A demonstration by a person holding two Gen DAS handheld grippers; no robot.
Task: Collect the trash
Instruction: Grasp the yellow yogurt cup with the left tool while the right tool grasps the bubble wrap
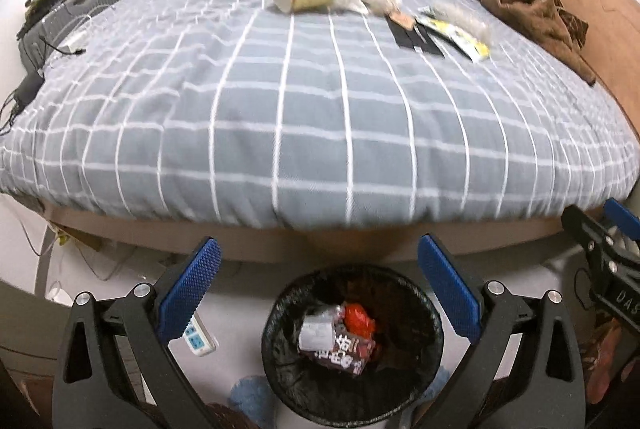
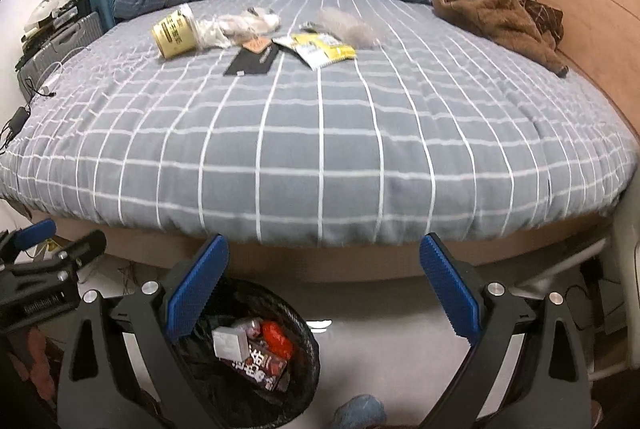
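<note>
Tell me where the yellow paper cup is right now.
The yellow paper cup lies tipped over on the grey checked bedcover, far left in both views, beside crumpled clear plastic wrap.

The left hand-held gripper (image 1: 318, 293) has glossy black plastic arms with triangular cut-outs and round silver screw heads at the pivots. Its two fingers (image 1: 192, 293) carry flat blue pads with a fine knurled texture. The right hand-held gripper (image 2: 322, 289) is built alike, its blue pads (image 2: 450, 289) saw-toothed along the edge.
</note>
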